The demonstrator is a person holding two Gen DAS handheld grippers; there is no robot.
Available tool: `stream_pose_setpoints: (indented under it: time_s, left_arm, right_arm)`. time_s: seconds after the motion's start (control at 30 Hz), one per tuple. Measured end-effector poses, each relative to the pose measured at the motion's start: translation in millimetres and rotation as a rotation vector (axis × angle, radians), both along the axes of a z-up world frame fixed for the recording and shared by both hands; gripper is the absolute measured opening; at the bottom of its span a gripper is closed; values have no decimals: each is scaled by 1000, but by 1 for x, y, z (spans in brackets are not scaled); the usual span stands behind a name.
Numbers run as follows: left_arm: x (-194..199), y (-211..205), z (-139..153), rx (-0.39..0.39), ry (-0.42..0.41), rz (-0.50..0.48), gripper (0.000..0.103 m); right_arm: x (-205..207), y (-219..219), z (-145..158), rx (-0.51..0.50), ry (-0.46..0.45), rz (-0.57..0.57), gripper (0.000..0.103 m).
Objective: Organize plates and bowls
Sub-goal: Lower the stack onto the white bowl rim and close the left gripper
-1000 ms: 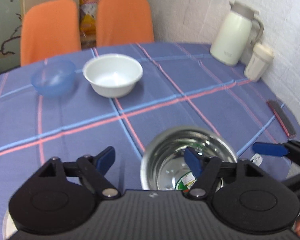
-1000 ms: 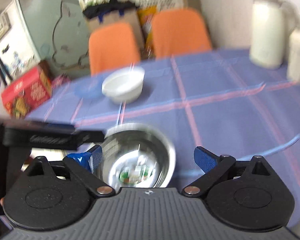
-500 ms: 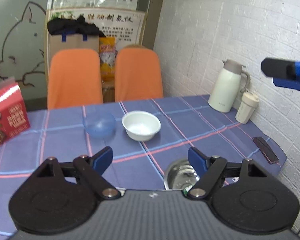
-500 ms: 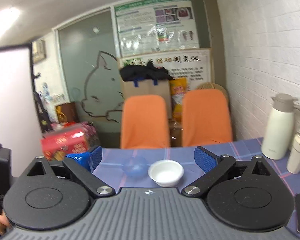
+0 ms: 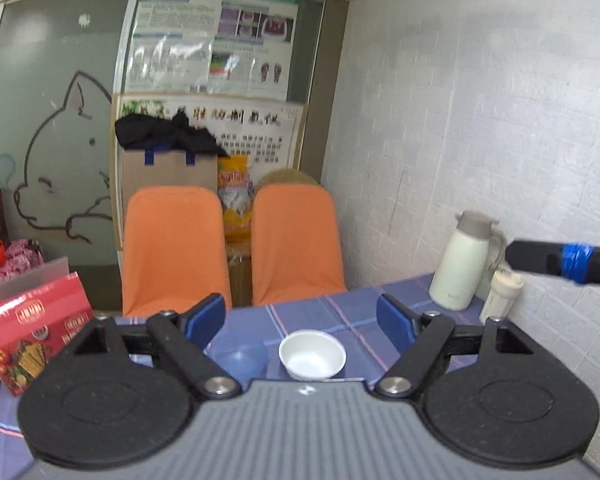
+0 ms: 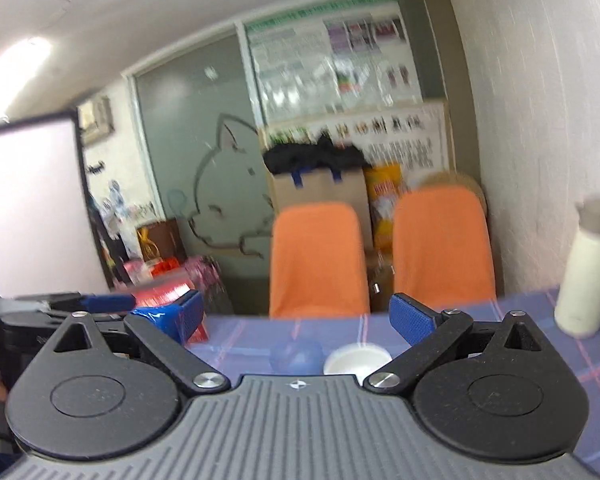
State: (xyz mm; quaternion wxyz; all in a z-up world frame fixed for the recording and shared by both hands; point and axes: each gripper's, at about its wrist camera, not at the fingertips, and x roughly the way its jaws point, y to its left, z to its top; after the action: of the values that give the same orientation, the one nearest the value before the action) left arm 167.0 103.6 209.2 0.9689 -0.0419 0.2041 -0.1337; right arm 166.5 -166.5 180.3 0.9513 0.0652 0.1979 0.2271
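Claws first: left claw (image 5: 301, 318) held high and level, blue pads spread wide, nothing between them. Right claw (image 6: 296, 318) the same, released and empty, its view smeared by motion blur.

Beyond the left claw's body, at about 12 o'clock on the checked tablecloth (image 5: 332, 308), white bowl (image 5: 312, 354) sits upright and looks empty. Blue translucent bowl (image 5: 242, 358) just beside it at its 9 o'clock; whether they touch, cannot tell. Right view shows the same pair low in frame, partly cut off by the claw's body. No plates visible in either view.

Further out at 2 o'clock, white thermos jug (image 5: 466, 264) with a small lidded cup (image 5: 500, 296) beside it, against the brick wall. Red carton (image 5: 36, 332) at 9 o'clock. Two orange chairs (image 5: 176, 248) behind the table.

Judgement: both bowls stand separate, not nested, neither held. Stacking appears undone, so most of the work looks left. Near part of the table is hidden under my claws.
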Motion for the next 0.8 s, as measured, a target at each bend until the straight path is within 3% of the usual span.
stream_pose_setpoints:
  time_s: [0.2, 0.37, 0.57, 0.67, 0.8]
  left_arm:
    - [74, -18, -86, 30, 205, -37, 79]
    - [138, -30, -143, -23, 370, -61, 79]
    - [213, -51, -153, 31, 398, -81, 79]
    - [254, -62, -158, 68, 425, -156, 79]
    - [289, -80, -168, 166, 439, -304, 79]
  right_arm:
    - [64, -11, -92, -20, 252, -40, 87]
    - [106, -10, -139, -117, 334, -49, 87]
    - [145, -1, -168, -214, 387, 12, 87]
    - [159, 9, -172, -280, 390, 54, 87]
    - [174, 11, -179, -282, 422, 88, 87]
